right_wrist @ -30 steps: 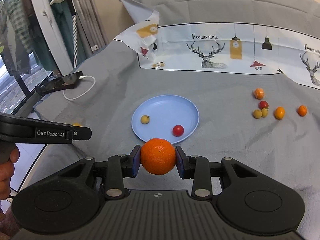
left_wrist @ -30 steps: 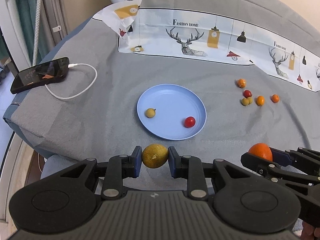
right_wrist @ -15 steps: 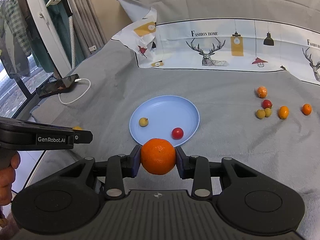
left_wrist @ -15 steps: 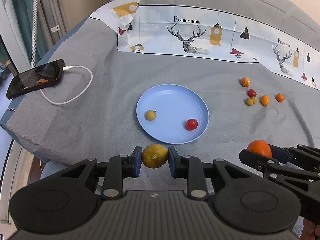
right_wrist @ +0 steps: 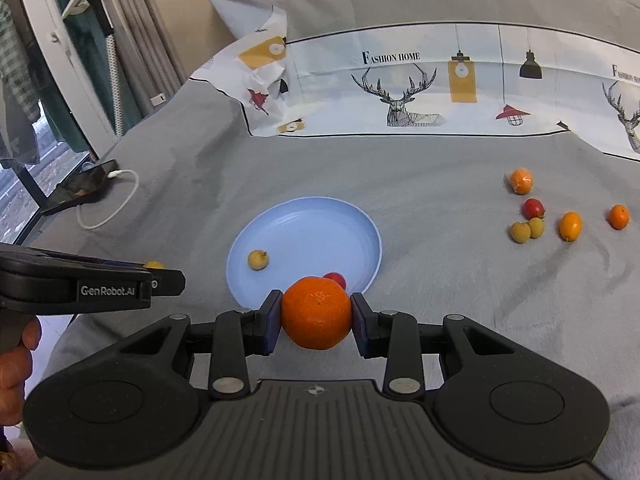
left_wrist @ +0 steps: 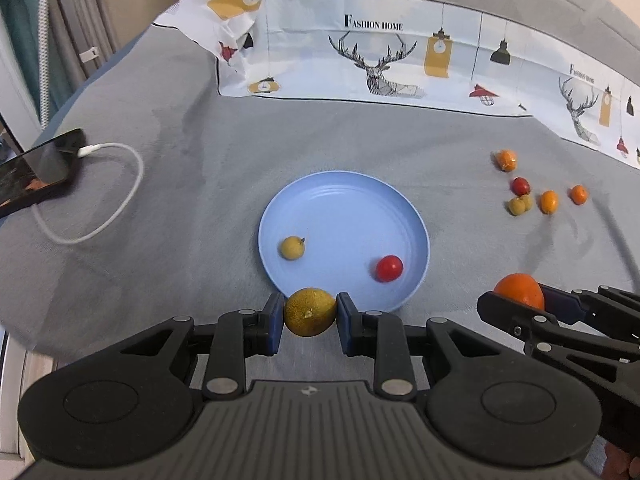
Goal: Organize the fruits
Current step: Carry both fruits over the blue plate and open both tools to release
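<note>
My left gripper point(left_wrist: 310, 322) is shut on a yellow-green round fruit point(left_wrist: 310, 311), held just over the near rim of the blue plate point(left_wrist: 344, 200). On the plate lie a small yellow fruit point(left_wrist: 291, 247) and a red cherry tomato point(left_wrist: 389, 268). My right gripper point(right_wrist: 316, 320) is shut on an orange point(right_wrist: 317, 312), also at the plate's point(right_wrist: 304, 220) near edge, half hiding the tomato point(right_wrist: 336, 278). From the left wrist view the right gripper and its orange point(left_wrist: 519, 289) show at the right. Several small loose fruits point(right_wrist: 532, 216) lie on the grey cloth to the right.
A phone point(left_wrist: 36, 172) with a white cable point(left_wrist: 120, 192) lies at the left edge of the grey bed cover. A printed deer cloth point(right_wrist: 440, 92) covers the far side. A hand point(right_wrist: 16, 360) holds the left gripper's handle; a window and rack stand far left.
Both grippers have moved forward and lower toward the plate, each still holding its fruit. The plate and loose fruits now look closer.
</note>
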`<state>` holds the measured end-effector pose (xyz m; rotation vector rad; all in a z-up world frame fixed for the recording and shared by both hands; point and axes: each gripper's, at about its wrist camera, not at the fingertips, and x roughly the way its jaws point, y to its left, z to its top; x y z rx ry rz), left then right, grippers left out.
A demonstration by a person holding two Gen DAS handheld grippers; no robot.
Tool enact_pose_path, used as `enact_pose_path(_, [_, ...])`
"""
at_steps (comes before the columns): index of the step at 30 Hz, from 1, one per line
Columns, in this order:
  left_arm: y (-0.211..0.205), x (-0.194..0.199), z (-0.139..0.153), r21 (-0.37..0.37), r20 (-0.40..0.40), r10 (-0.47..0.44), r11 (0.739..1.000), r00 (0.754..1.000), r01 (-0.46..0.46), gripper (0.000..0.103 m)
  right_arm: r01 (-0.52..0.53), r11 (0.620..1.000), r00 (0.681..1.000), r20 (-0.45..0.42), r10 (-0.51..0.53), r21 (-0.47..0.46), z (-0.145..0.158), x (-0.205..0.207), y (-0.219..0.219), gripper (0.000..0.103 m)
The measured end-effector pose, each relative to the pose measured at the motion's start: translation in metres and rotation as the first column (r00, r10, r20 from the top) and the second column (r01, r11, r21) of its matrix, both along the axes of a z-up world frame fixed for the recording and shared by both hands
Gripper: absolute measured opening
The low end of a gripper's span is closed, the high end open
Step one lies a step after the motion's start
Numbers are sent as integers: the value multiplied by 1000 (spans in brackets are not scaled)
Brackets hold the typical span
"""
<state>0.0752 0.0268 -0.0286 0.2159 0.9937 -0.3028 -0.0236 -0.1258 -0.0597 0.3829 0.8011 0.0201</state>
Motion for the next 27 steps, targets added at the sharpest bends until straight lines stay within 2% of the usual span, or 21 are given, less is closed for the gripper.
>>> enact_pose_path(7, [-15,43,-29,13,-23,-1,1000,1000,1,31,-10,1000,1000,-12,9,-25,-25,42,4,38])
enact_pose_path(15, [-26,87,-63,52,-42,1,999,999,1,31,-66,995,997,-47,62,-72,-57,90,8,38])
enact_pose_path(21, [-24,112,-83,83,-68,23,996,997,-17,31,-114,991,991,-77,108,-74,-76,117,16,38])
enact_pose_path(22, [-24,114,-83,83,-66,22,996,998,-17,37,-119,990,990,-79,113,-75,-77,121,17,38])
enact_pose_path(23, [-23,117,-82,78,-63,12,997,998,-7,56,-124,989,990,-78,118,-78,-79,124,18,39])
enact_pose_path(25, [-22,118,-77,68,-38,7,998,999,-5,81,-139,987,988,-72,133,-85,-80,131,20,40])
enact_pose_path(26, [-20,117,-73,82,1,23,996,1000,-23,94,-146,985,988,-69,140,-87,-79,134,20,46])
enact_pose_path(27, [-19,116,-68,81,22,20,996,1000,-22,99,-142,985,988,-70,135,-97,-78,136,20,56])
